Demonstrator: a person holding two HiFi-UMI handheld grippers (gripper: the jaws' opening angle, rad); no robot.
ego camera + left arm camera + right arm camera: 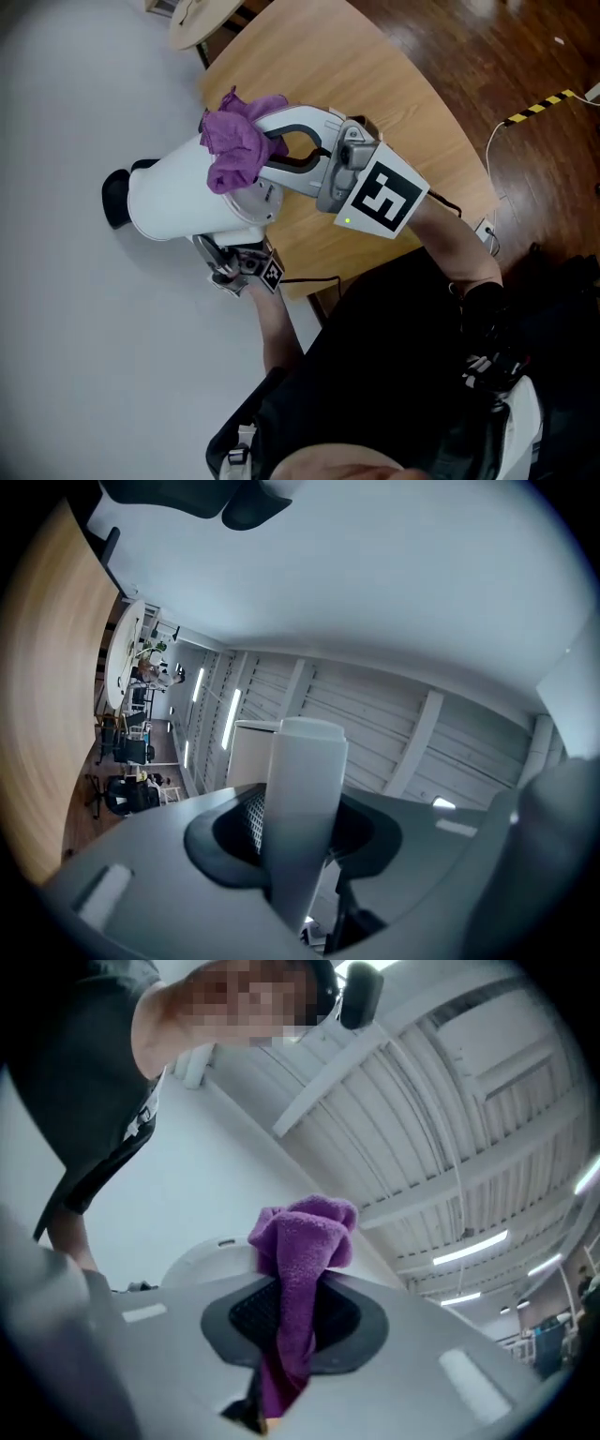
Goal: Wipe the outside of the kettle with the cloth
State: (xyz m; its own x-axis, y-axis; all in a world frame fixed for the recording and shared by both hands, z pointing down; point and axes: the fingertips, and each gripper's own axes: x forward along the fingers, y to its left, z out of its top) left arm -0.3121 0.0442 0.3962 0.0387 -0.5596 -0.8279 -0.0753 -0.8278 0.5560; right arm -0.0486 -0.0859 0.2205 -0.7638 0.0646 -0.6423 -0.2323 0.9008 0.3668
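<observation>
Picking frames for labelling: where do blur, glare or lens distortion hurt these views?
Head view: sharp, darkened corners; the white kettle barely separates from the pale floor. Left gripper view: strong fisheye, wood smeared at left, the close kettle handle soft. Right gripper view: bent ceiling beams, glaring strip lights, purple cloth crisp.

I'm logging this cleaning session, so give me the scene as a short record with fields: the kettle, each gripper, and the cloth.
kettle: white, lying on its side, past the edge of the wooden table
left gripper: under the kettle, jaws closed on a white part of it, likely the handle
right gripper: jaws closed on the cloth
cloth: purple, bunched against the kettle's upper side
</observation>
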